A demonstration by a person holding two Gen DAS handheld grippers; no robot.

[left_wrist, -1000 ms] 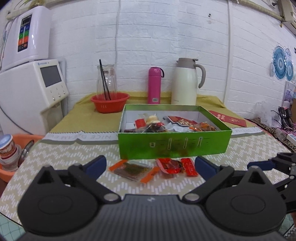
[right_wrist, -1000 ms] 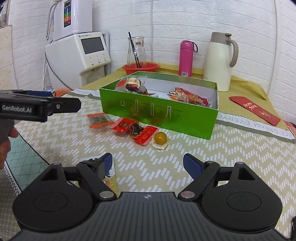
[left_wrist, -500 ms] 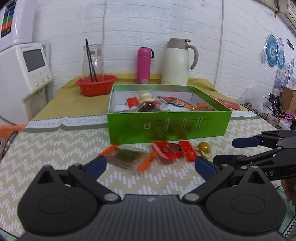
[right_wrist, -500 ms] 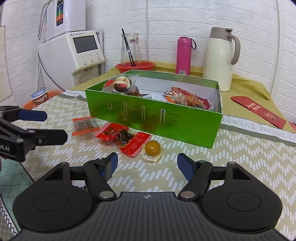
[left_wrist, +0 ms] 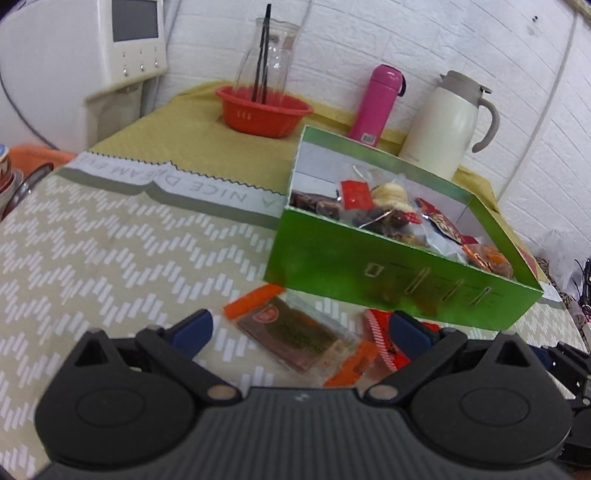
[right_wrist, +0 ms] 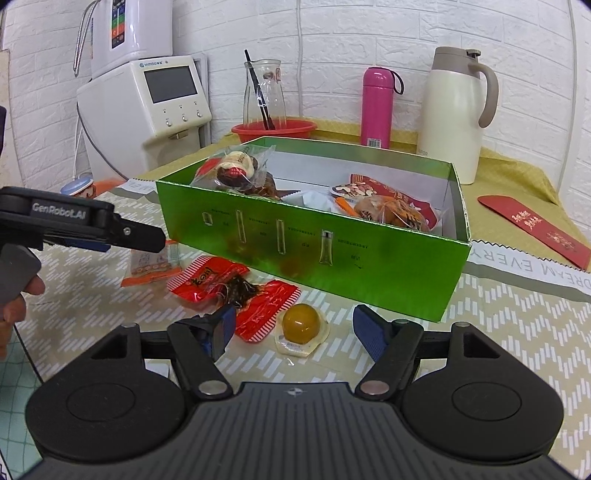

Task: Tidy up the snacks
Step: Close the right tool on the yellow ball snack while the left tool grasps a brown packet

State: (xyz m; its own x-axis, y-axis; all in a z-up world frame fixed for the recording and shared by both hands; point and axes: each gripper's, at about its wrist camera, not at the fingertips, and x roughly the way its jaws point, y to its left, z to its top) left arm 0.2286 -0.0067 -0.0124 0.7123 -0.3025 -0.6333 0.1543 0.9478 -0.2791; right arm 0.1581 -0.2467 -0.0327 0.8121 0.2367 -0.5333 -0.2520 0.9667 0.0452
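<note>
Two handheld black grippers with blue finger pads.

The right gripper (right_wrist: 293, 330) has a ribbed dark-grey body, two round black discs, silver pivot screws and blue-padded fingers (right_wrist: 369, 334). The left gripper (left_wrist: 299, 328) looks alike; from the side it bears white "GenRobot.AI" lettering and a grey trigger.

Bright green snack box (right_wrist: 314, 254), white inside, faint bottle-shaped prints on front wall. Tablecloth (left_wrist: 110, 251) beige with white zigzag dashes, grey-white border band with lettering; mustard-yellow cloth (left_wrist: 184, 136) behind. Orange-edged clear packet (left_wrist: 295, 332) with brown-green contents. Red packet (right_wrist: 221, 284), white-striped ends, dark filling. Amber-yellow jelly cup (right_wrist: 301, 325) in clear shell. Red-orange bowl (left_wrist: 264, 114). Pink flask (right_wrist: 376, 107). Cream jug (right_wrist: 452, 118) with taupe lid and handle. Red envelope (right_wrist: 535, 225), gold characters. White brick wall (right_wrist: 332, 33). Both grippers black, blue pads (right_wrist: 369, 332).
</note>
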